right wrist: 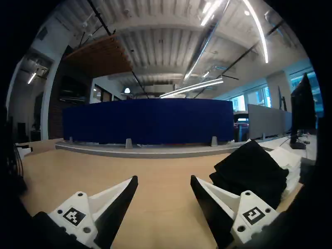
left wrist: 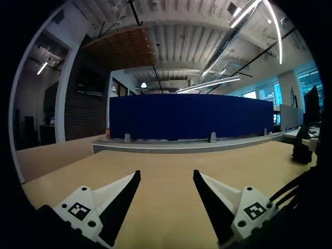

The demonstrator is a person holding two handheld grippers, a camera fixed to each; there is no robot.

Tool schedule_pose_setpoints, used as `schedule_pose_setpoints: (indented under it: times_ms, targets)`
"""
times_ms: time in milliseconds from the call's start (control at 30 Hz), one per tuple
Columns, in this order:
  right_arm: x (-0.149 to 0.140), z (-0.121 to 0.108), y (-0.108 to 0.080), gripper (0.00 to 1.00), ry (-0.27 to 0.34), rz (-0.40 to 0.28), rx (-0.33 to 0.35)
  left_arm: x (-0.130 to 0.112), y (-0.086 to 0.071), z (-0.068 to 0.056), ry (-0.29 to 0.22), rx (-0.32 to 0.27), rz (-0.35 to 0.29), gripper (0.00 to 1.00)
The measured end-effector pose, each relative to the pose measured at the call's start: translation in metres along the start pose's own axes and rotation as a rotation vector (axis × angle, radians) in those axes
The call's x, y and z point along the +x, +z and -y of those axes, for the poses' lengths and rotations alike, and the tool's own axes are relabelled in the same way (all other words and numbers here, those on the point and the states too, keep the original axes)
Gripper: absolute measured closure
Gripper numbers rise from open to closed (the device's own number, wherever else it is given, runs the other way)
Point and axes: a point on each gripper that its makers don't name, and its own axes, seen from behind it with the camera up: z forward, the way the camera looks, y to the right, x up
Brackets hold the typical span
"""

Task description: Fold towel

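Observation:
In the right gripper view a stack of folded towels, black ones on top and white ones beneath, sits on the wooden table to the right of my right gripper. That gripper is open, low over the table, with nothing between its fingers. The stack lies just past its right finger. In the left gripper view my left gripper is open too, hovering over bare tabletop, holding nothing.
A blue partition on a grey base closes off the far edge of the table. Monitors and dark desk gear stand at the right. A dark object sits at the left edge of the right gripper view.

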Motion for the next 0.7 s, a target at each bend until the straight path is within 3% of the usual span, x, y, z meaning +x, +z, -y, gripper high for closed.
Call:
schedule_pose_setpoints:
  times_ms: [700]
  targets:
    - [0.0005, 0.0025, -0.0029, 0.00, -0.012, -0.006, 0.006, 0.0000, -0.0003, -0.0003, 0.000, 0.000, 0.000, 0.06]
